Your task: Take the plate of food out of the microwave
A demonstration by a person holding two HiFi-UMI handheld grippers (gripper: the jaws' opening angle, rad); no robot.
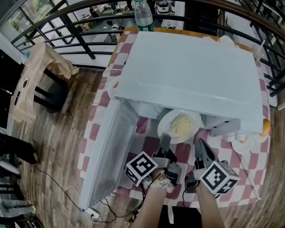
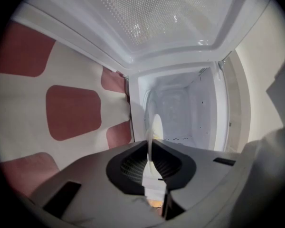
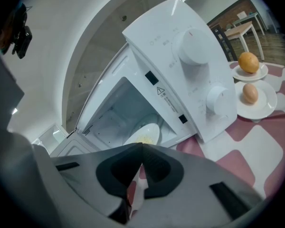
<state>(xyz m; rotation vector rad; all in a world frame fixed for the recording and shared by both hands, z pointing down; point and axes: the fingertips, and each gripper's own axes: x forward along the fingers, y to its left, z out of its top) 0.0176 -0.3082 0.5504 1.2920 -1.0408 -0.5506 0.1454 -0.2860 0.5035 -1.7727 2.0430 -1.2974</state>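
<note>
Left hand-held gripper [image 1: 165, 144] clenched on the near rim of the plate of food [image 1: 179, 124], at its 6 o'clock, likely so you can draw it out level. Plate sits partly out of the microwave [image 1: 190, 75] mouth. Right hand-held gripper [image 1: 201, 148] closed, empty, beside the plate at 4 o'clock.
</note>
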